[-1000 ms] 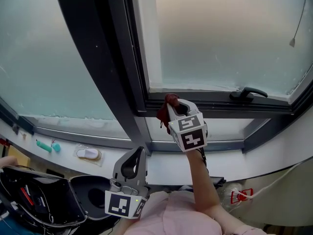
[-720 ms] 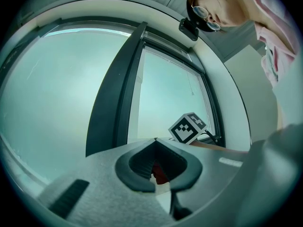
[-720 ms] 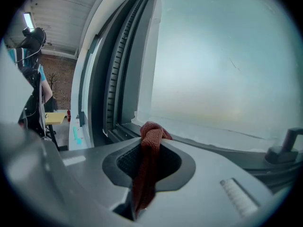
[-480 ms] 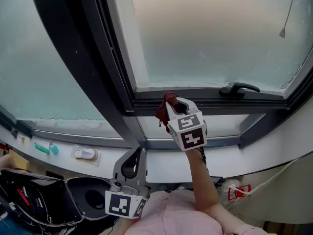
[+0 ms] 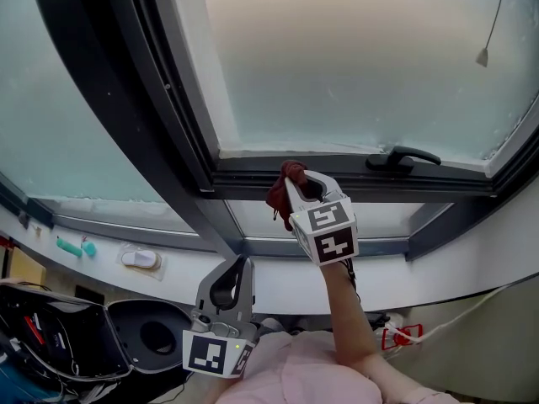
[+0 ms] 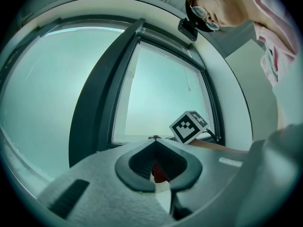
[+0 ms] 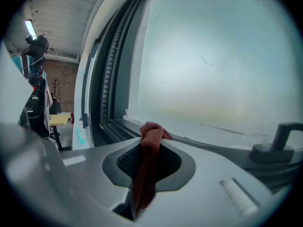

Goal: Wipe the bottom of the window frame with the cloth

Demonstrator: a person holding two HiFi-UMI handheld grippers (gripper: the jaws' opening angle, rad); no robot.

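Note:
The dark red cloth (image 5: 282, 188) is bunched in my right gripper (image 5: 296, 178), which is shut on it and holds it up against the dark bottom rail of the window frame (image 5: 354, 172). In the right gripper view the cloth (image 7: 150, 141) hangs down between the jaws of the right gripper (image 7: 151, 135), with the bottom rail (image 7: 120, 126) just beyond. My left gripper (image 5: 240, 265) hangs lower, near the person's body, shut and empty. In the left gripper view the left gripper (image 6: 154, 141) points up at the window, and the right gripper's marker cube (image 6: 189, 125) shows past it.
A black window handle (image 5: 402, 158) sits on the rail to the right of the cloth. A thick dark mullion (image 5: 143, 99) slants down the left. The white sill (image 5: 185, 263) carries a teal item (image 5: 72, 247) and a white object (image 5: 139, 259). An open black bag (image 5: 59, 348) lies lower left.
The right gripper with the cloth has shifted a little to the right along the bottom rail, closer to the handle. The left gripper has stayed where it was.

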